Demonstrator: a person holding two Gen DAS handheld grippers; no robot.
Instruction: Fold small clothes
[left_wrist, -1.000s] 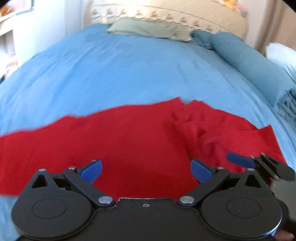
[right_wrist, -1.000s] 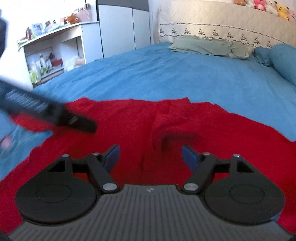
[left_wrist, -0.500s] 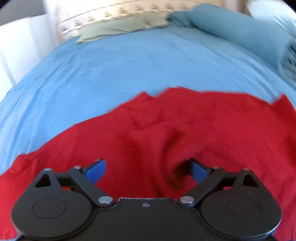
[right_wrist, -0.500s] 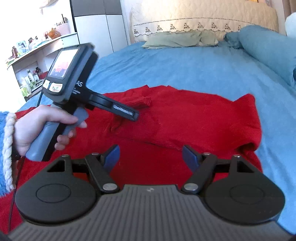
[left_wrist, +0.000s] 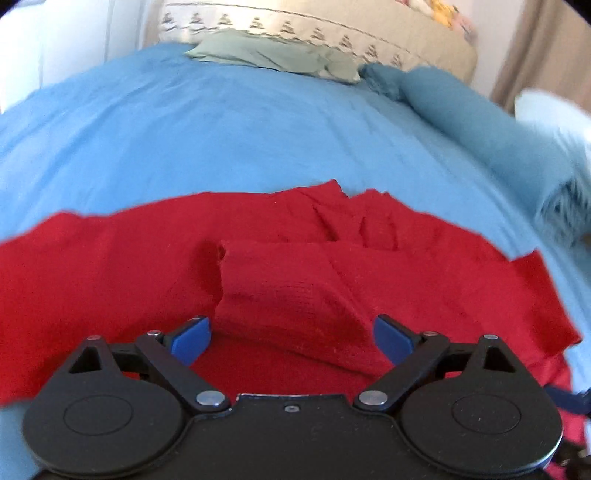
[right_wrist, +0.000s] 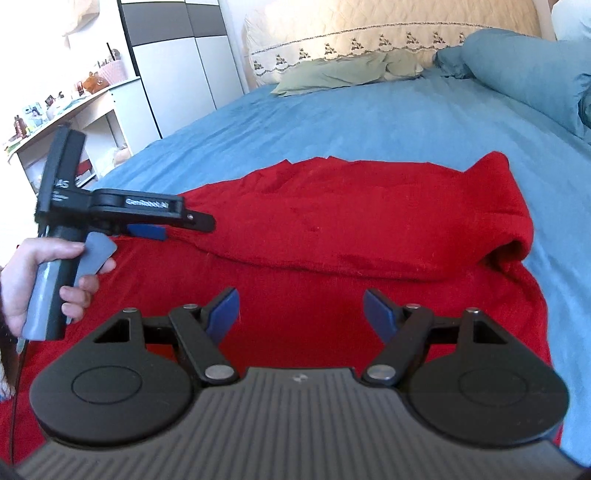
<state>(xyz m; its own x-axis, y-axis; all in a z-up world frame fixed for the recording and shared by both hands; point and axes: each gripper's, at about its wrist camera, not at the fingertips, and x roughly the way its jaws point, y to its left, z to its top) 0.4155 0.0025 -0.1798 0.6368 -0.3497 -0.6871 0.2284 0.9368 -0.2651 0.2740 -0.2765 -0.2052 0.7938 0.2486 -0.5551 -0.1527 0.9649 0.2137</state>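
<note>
Fabric is the worry here: the red garment (right_wrist: 332, 229) lies spread on the blue bedsheet (right_wrist: 369, 122), one flap doubled over toward the middle. Starting at the left, the left gripper (left_wrist: 291, 334) hovers with its blue fingers (left_wrist: 190, 338) spread wide around a raised ridge of the fold, pinching nothing; closing there would likely bunch several layers and drag the fold crooked. In the right wrist view its body reads "GenRobot.AI", with a partial "AS" on the upright screen housing; the smaller print beneath is too small to read. Further right, the right gripper (right_wrist: 301, 312) is likewise spread and empty above flat cloth, where a grab could catch the sheet too
</note>
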